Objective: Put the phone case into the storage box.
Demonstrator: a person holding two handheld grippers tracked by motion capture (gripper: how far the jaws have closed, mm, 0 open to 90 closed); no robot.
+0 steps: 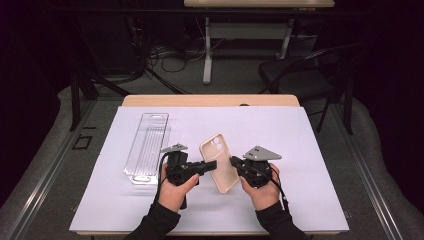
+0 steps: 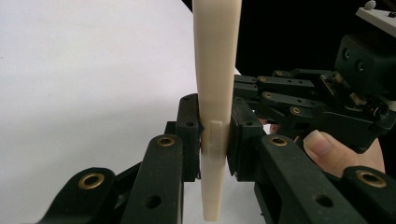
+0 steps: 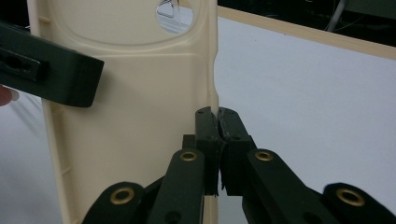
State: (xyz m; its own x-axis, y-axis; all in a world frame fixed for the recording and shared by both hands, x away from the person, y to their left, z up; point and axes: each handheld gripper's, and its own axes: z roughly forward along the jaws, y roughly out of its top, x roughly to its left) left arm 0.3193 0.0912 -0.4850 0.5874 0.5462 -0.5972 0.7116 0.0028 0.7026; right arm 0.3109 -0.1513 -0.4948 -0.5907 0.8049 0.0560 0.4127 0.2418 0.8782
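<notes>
1. Two dark sleeves (image 1: 160,222) come up from the near edge in the high view, each hand wrapped around a black tool.
2. Between them, the left gripper (image 1: 214,165) and the right gripper (image 1: 232,161) both reach in toward a cream phone case (image 1: 218,161), which is lifted off the white sheet (image 1: 310,150) and tilted, camera cut-out at its far end.
3. A clear plastic tray (image 1: 147,145) lies on the sheet to the left, apart from the hands. The sheet covers a wooden table (image 1: 210,100).
4. Over in the left gripper view, black linkages rise from the bottom, and the left gripper (image 2: 215,140) is pinching the phone case (image 2: 216,70) edge-on: one pad presses each face of the thin cream wall, right at a raised side button. No earlier look is on hand here, so I say only that the clamp is firm.
5. Farther right in that view sits the right gripper (image 2: 252,86) against the same case, with a thumb (image 2: 322,144) behind it.
6. From the right gripper view, the right gripper (image 3: 217,126) has its jaws pressed together on the right-hand rim of the phone case (image 3: 135,130), whose hollow inner side faces the lens.
7. One black jaw of the left gripper (image 3: 70,79) lies flat against that inner face at upper left.
8. White sheet (image 3: 308,102) and the table edge (image 3: 317,37) run behind.
</notes>
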